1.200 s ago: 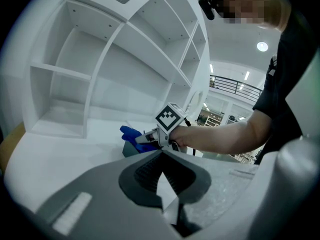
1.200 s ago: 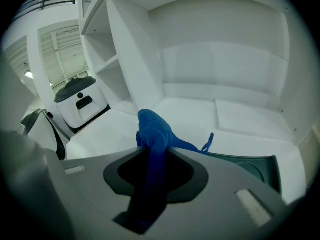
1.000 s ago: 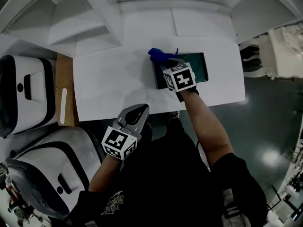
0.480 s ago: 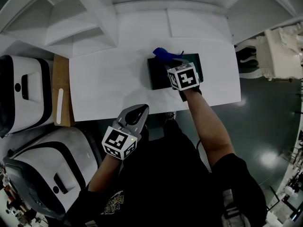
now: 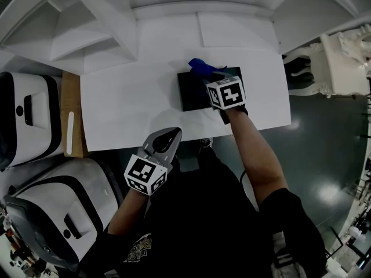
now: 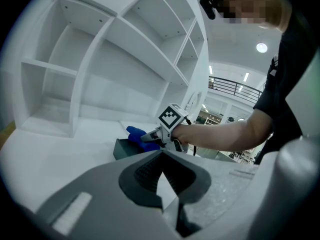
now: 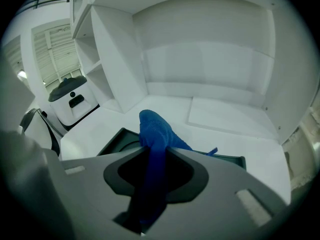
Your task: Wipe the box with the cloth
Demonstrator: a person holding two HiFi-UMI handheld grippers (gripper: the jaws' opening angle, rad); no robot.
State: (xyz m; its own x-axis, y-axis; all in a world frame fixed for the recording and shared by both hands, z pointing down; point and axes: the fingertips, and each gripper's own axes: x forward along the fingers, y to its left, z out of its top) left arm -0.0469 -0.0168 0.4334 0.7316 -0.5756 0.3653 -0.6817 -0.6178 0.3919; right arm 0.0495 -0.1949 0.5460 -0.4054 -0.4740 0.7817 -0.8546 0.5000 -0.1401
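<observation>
Head view: the right gripper (image 5: 213,75) with the blue cloth (image 5: 201,66) has moved rightwards along the far edge of the box (image 5: 194,94) on the table (image 5: 127,103), so a wiping stroke seems under way; this arm is stretched forward. Left gripper view: the left gripper (image 6: 167,199) is closed, empty, held back from the table. Right gripper view: jaws clamp the cloth above the box

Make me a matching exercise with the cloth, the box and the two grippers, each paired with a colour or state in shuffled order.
Things:
1. cloth
2. box
3. left gripper
4. right gripper

Colour or state:
A. shut, nothing between its jaws
B. dark, lying on the white table
C. blue
D. shut on the cloth

Pairs: 1-C, 2-B, 3-A, 4-D
</observation>
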